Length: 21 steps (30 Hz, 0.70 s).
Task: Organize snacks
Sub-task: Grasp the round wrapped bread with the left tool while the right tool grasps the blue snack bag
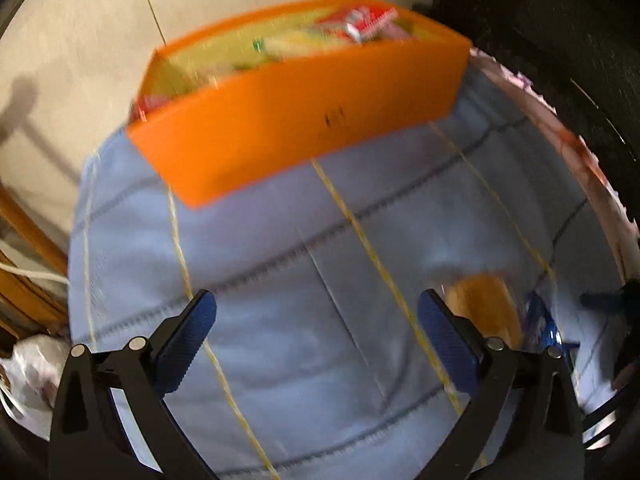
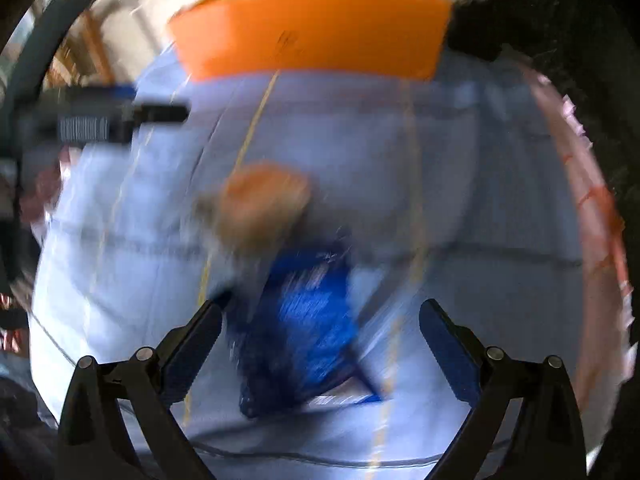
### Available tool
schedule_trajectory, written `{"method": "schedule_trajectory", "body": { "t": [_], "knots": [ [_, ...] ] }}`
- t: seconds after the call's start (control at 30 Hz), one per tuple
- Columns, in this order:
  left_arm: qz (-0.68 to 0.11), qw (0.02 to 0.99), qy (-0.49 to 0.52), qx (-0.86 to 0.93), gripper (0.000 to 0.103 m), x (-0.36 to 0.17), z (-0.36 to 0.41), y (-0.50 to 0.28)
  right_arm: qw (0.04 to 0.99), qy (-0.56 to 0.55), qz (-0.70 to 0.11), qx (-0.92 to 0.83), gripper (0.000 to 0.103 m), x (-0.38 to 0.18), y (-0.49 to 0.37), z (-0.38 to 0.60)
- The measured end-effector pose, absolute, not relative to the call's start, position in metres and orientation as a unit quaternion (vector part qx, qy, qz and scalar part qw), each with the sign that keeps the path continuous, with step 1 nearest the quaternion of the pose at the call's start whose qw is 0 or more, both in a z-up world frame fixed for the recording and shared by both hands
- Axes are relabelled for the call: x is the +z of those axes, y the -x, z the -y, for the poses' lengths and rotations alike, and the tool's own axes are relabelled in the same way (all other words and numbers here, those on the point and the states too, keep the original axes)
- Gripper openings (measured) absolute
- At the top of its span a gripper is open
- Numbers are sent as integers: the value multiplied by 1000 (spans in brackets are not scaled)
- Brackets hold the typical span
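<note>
Snack packets fill the orange bin [image 1: 304,120] at the far edge of the table: a red-and-white wrapper [image 1: 360,24] toward its right end, a yellowish packet [image 1: 296,42] beside it, and another red packet [image 1: 146,106] showing at the left end. Printing on them is too blurred to read. The bin's long side runs across the view, tilted down to the left from the left wrist, and it stands on a pale blue quilted cloth [image 1: 260,280] crossed by yellow lines and dark stitching.

One more snack lies loose on the cloth, well short of the bin: a packet [image 2: 296,308] with a clear end holding something tan and a blue end. Its long axis runs from the blue end, nearest the right gripper [image 2: 320,316], toward the bin. Heavy motion blur hides its outline and label.

The right gripper's jaws are spread wide with nothing between them, the packet's blue end showing in the gap. The left gripper [image 1: 316,312] is likewise wide apart and holds nothing, over bare cloth, with the same packet half hidden behind its right finger.
</note>
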<state>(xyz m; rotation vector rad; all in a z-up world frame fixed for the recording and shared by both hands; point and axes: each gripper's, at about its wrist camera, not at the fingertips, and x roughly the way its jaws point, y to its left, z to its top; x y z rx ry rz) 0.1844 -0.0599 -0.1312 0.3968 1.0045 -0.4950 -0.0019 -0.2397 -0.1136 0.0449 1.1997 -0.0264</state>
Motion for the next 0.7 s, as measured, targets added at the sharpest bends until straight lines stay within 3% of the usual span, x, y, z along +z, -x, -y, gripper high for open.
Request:
{"method": "schedule_trajectory", "body": {
  "t": [0.1, 0.17, 0.2, 0.23, 0.43, 0.7],
  "knots": [
    [-481, 823, -173, -248, 99, -130, 62, -178, 823, 25, -567, -20, 98, -138, 4, 228],
    [-473, 824, -169, -261, 99, -123, 73, -172, 819, 12, -573, -25, 88, -147, 2, 233],
    [-469, 825, -171, -265, 99, -121, 80, -169, 824, -6, -565, -33, 67, -144, 4, 238],
    [-465, 824, -176, -271, 99, -120, 87, -164, 828, -20, -559, -43, 60, -139, 5, 243],
    [-463, 805, -230, -292, 99, -136, 136, -139, 818, -79, -566, -72, 56, -118, 30, 275],
    [-544, 778, -164, -269, 99, -159, 158, -137, 817, -128, -549, -124, 55, -89, 55, 307]
  ]
}}
